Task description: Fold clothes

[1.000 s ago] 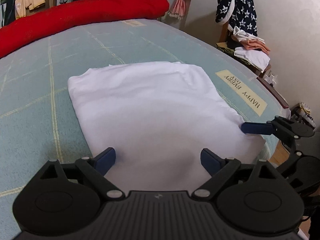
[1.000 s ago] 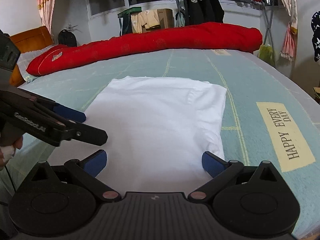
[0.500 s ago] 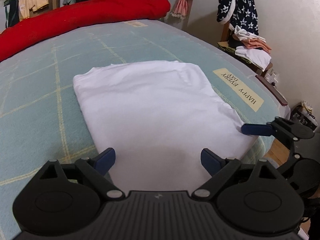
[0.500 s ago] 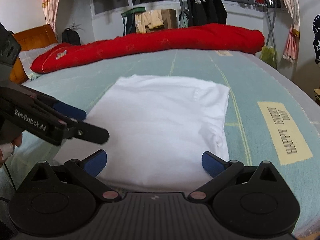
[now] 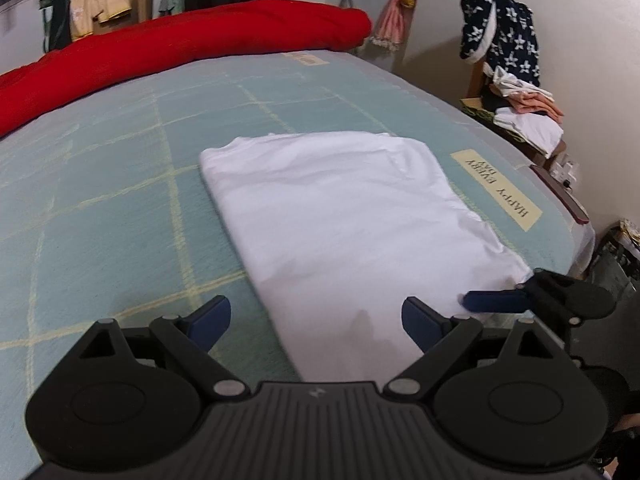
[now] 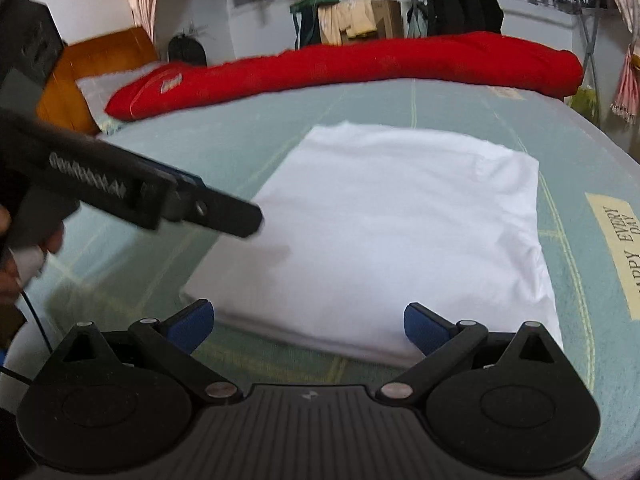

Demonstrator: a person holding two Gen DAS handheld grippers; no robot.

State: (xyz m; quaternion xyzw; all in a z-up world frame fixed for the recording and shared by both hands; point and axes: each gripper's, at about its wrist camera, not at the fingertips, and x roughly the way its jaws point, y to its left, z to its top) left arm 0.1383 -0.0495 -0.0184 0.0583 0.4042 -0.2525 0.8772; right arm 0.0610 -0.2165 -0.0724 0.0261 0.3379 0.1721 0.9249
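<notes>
Both tools are held with fingers spread wide, nothing clasped between them. A folded white garment [image 5: 340, 216] is laid flat on the pale green bed [image 5: 100, 208], and the left tool [image 5: 316, 320] is positioned over its near left edge. The right tool [image 6: 308, 322] is placed at the near edge, its right pad touching the cloth. A red bolster [image 6: 360, 64] is seen along the far side.

Black ribbed gripper [image 5: 316, 318], blue fingers [image 5: 210, 316], lettering blurred, perhaps "GenRobot".
</notes>
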